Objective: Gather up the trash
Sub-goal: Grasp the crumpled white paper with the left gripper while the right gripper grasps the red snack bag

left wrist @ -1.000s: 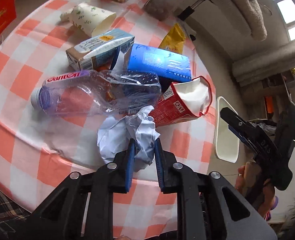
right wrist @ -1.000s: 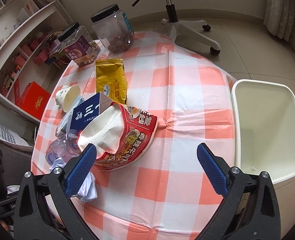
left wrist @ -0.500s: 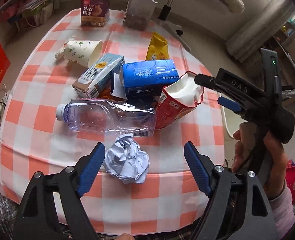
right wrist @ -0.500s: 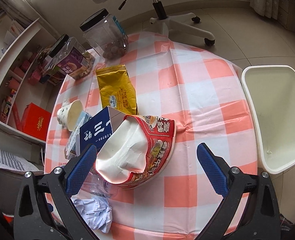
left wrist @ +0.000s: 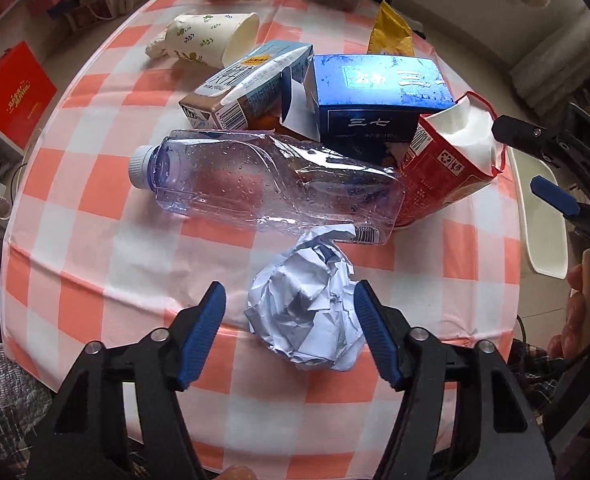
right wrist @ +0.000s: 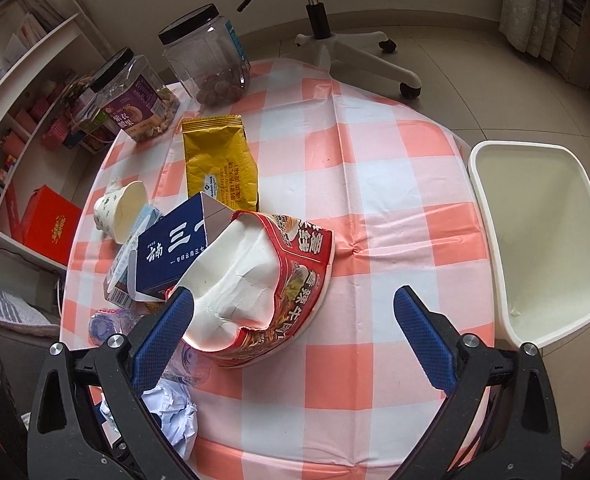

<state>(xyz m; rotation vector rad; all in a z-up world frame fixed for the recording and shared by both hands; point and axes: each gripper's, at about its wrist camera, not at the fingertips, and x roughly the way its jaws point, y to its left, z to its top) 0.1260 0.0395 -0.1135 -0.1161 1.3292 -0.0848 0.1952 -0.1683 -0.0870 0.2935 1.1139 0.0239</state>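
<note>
A crumpled white paper ball (left wrist: 307,312) lies on the checked tablecloth (left wrist: 95,200) near its front edge. My left gripper (left wrist: 289,288) points down over it with its jaws closing. The ball sits between the blue pads: the right one touches it, the left one stands apart. Behind the ball lie a crushed clear bottle (left wrist: 271,184), a torn red noodle bowl (left wrist: 447,172), a blue box (left wrist: 379,96), a milk carton (left wrist: 251,88), a paper cup (left wrist: 207,38) and a yellow packet (left wrist: 389,32). My right gripper (right wrist: 293,294) hangs open above the noodle bowl (right wrist: 271,292), holding nothing.
A white bin (right wrist: 543,248) stands on the floor beside the table's right edge. Two black-lidded clear jars (right wrist: 207,56) stand at the table's far edge. An office chair base (right wrist: 335,44) is behind them, and shelves with a red box (right wrist: 51,224) are to the left.
The left gripper, shut on the paper ball a second ago, let it go and opened wide. It has since dropped closer, jaws narrowing around the ball. The right gripper drifted slightly over the noodle bowl.
</note>
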